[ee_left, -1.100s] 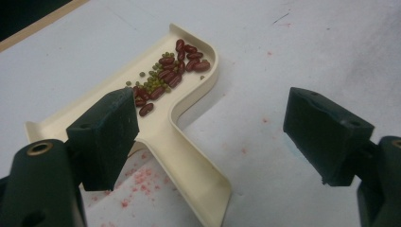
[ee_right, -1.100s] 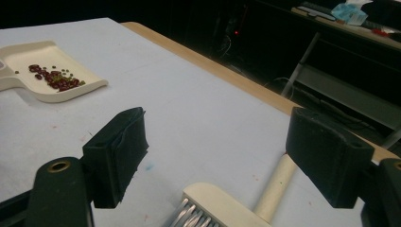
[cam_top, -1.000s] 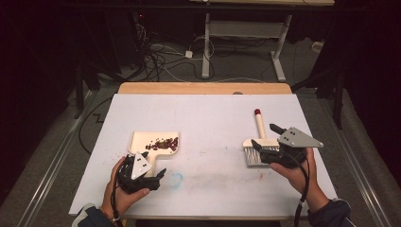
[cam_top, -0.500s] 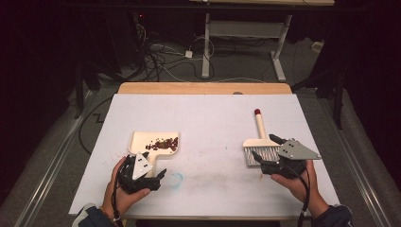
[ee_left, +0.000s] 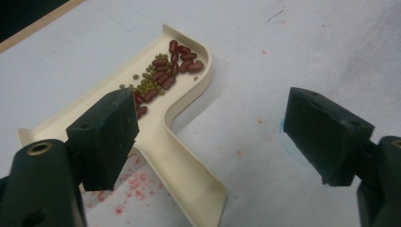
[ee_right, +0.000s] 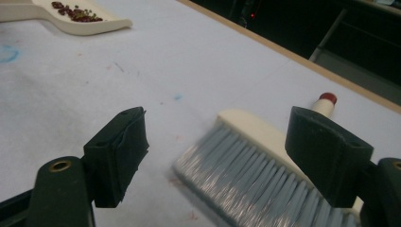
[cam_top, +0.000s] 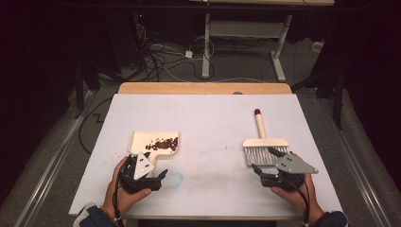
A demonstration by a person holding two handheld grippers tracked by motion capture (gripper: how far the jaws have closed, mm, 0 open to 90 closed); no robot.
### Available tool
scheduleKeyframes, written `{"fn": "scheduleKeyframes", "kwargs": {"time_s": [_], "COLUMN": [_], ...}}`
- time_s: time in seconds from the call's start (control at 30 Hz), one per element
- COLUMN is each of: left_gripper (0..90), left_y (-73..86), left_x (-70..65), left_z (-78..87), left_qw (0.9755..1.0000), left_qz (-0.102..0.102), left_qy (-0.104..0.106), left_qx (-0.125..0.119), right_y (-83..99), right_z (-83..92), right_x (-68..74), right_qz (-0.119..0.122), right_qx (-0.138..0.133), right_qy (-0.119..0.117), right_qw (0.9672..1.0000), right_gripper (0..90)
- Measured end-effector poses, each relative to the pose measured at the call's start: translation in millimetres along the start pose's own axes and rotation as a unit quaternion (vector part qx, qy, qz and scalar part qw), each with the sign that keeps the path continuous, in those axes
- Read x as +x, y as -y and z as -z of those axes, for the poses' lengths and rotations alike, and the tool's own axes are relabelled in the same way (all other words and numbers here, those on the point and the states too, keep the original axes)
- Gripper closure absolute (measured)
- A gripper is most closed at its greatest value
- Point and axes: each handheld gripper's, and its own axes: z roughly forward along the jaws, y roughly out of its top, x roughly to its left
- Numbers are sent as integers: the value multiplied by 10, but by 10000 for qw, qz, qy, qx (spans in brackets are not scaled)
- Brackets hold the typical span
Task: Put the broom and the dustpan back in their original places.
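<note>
Two hand-held grippers work over one white-covered bench [cam_top: 208, 118], where a single cream dustpan [cam_top: 154, 143] and a single hand brush [cam_top: 263, 144] lie well apart. The dustpan sits at the left front of the bench, its handle running toward the person and its open pan away; in it lies one loose heap of dark red kidney beans [ee_left: 172, 66] mixed with small green mung beans [ee_left: 147, 83], too many to count reliably. The left gripper [cam_top: 142, 172], released with jaws spread wide, hovers over the handle's near end; in the left gripper view the handle [ee_left: 182, 175] passes between the two jaws, nearer the left one, with neither seen to touch it. The brush lies at the right front, its long axis running away from the person: the red-capped handle tip [cam_top: 257, 112] points to the far edge, the grey bristles [cam_top: 261, 155] toward the person. The right gripper [cam_top: 279, 170], likewise released and gaping, sits just behind the bristles, which the right gripper view shows between its jaws, ungrasped. Faint red specks mark the bench near the dustpan.
</note>
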Motion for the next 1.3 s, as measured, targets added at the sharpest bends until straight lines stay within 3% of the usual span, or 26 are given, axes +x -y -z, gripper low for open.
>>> {"fn": "scheduleKeyframes", "kwargs": {"time_s": [0.23,0.33,0.6,0.9,1.3], "left_gripper": [182,182,182,182,182], "left_y": [4,9,13,19,12], "left_x": [12,11,-37,-60,-58], "left_z": [4,0,44,56,33], "left_qw": [10000,10000,9999,10000,9999], "left_qz": [21,3,-100,-73,-94], "left_qy": [18,12,-25,-12,21], "left_qx": [-16,-3,-4,29,64], "right_y": [229,234,176,130,133], "right_z": [5,-4,37,93,95], "right_x": [52,56,59,63,49], "right_qz": [2,21,-7,7,2], "right_qx": [325,352,200,21,48], "right_qy": [-151,-169,-180,-141,-105], "right_qw": [9994,9992,9996,9999,9999], "right_gripper": [220,219,218,218,218]}}
